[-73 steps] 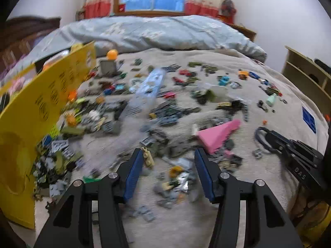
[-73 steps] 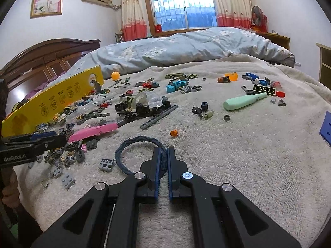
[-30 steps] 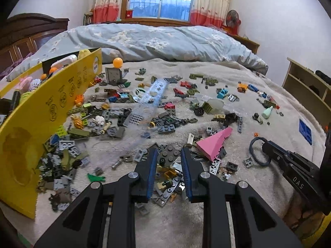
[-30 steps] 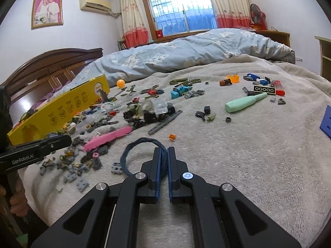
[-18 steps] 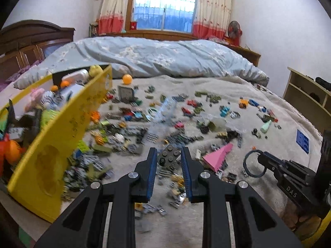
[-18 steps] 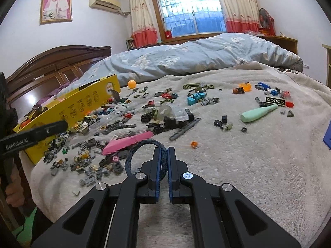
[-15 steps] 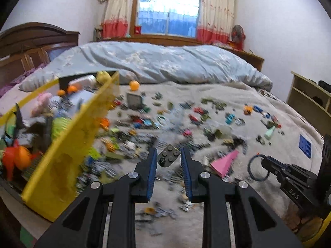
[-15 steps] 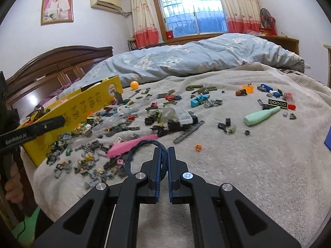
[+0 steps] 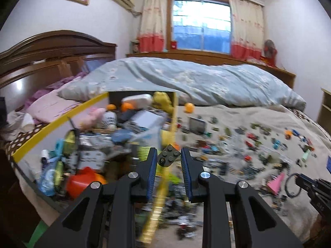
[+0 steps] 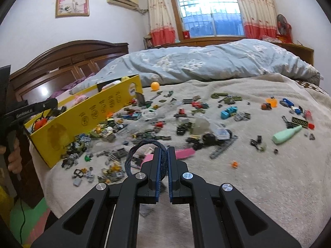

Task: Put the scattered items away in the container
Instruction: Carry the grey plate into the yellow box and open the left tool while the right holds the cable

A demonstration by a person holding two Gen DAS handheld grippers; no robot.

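Note:
My left gripper (image 9: 168, 155) is shut on a small dark grey studded brick (image 9: 168, 155), held up in the air right above the near wall of the yellow box (image 9: 60, 118). The box is full of mixed toys and, in the right wrist view, the yellow box (image 10: 93, 111) stands at the bed's left edge. My right gripper (image 10: 164, 155) is shut on a dark blue cord loop (image 10: 140, 148), lifted above the blanket. Small bricks (image 10: 182, 122) lie scattered over the beige blanket (image 10: 258, 175). At the left edge shows the left gripper (image 10: 31, 108) with a hand on its handle.
A pink wedge piece (image 9: 276, 183), a mint green bottle-shaped toy (image 10: 286, 134) and an orange ball (image 10: 155, 86) lie on the blanket. A rolled blue duvet (image 10: 206, 62) runs along the far side. The wooden headboard (image 10: 68, 62) stands at the left.
My left gripper closed on the grey brick, lifted it off the pile and swung left over the yellow box. My right gripper rose a little with the cord loop still in it.

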